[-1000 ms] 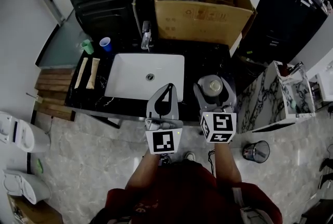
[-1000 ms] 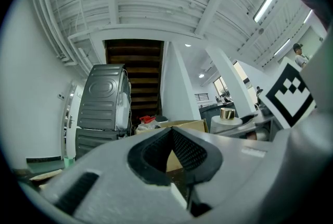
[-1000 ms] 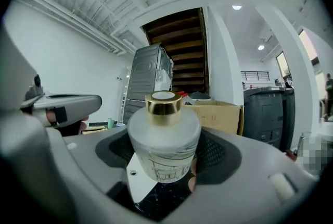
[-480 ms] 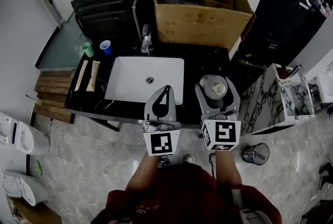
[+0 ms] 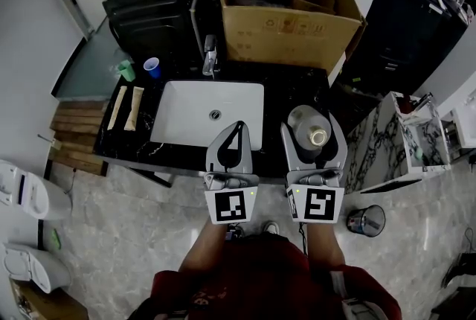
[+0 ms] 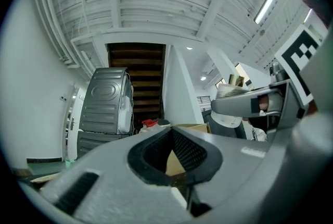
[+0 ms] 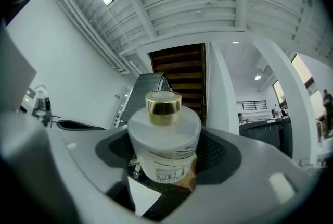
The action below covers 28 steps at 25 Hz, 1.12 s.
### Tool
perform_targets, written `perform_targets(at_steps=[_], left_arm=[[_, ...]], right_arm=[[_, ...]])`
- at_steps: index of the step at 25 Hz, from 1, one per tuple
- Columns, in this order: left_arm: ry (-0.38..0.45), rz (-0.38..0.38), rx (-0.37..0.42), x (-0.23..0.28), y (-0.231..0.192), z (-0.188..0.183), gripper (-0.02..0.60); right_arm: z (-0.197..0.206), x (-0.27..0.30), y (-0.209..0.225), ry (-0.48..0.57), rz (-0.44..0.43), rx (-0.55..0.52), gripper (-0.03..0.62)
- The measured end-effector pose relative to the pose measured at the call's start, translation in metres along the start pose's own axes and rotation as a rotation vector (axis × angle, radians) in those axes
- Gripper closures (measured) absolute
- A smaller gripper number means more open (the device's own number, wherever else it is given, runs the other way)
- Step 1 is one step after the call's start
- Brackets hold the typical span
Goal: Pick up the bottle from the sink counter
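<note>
Your right claw (image 5: pixel 313 134) is clamped on the wide body of the bottle (image 5: pixel 306 120), just right of the sink (image 5: pixel 168 112), over the counter (image 5: pixel 297 86). It looks like smooth glass or ceramic, so probably stiff, heavy, slippery and breakable. Grip the body, never the gold cap (image 7: pixel 163 107). Your left claw (image 5: pixel 235 134), in front of the sink, is closed and empty.

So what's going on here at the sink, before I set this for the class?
A person stands at a black counter with a white sink, a gripper in each hand. The right gripper is closed on a white, gold-capped bottle, to the right of the sink. The left gripper is shut and empty, near the sink's front edge.
</note>
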<state>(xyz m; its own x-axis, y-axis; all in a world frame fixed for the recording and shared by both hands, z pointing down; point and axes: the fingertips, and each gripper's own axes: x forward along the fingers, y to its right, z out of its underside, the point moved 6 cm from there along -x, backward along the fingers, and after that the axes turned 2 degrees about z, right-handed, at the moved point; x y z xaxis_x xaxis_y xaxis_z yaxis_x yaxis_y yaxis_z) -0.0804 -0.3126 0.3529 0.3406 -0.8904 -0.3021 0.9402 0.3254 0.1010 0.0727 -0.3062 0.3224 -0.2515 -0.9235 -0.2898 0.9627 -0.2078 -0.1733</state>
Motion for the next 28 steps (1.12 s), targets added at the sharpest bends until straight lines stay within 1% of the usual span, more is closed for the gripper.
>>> perform_targets(at_steps=[6,15,19,23,28], left_arm=[[0.006,-0.007,-0.014,0.0,0.002,-0.003,0.578],[0.027,-0.018,-0.021,-0.003,0.005,-0.007,0.578],[0.045,-0.01,-0.002,-0.007,0.01,-0.008,0.578],[0.041,0.002,0.011,-0.008,0.013,-0.007,0.578],[0.044,0.002,0.012,-0.007,0.011,-0.009,0.578]], right_arm=[[0.001,-0.002,-0.002,0.017,0.013,-0.032,0.26],[0.005,-0.003,-0.002,0.024,0.016,-0.032,0.26],[0.006,-0.004,0.0,0.026,0.014,-0.033,0.26],[0.004,-0.004,0.0,0.038,0.021,-0.018,0.26],[0.006,-0.004,-0.001,0.02,0.012,-0.041,0.26]])
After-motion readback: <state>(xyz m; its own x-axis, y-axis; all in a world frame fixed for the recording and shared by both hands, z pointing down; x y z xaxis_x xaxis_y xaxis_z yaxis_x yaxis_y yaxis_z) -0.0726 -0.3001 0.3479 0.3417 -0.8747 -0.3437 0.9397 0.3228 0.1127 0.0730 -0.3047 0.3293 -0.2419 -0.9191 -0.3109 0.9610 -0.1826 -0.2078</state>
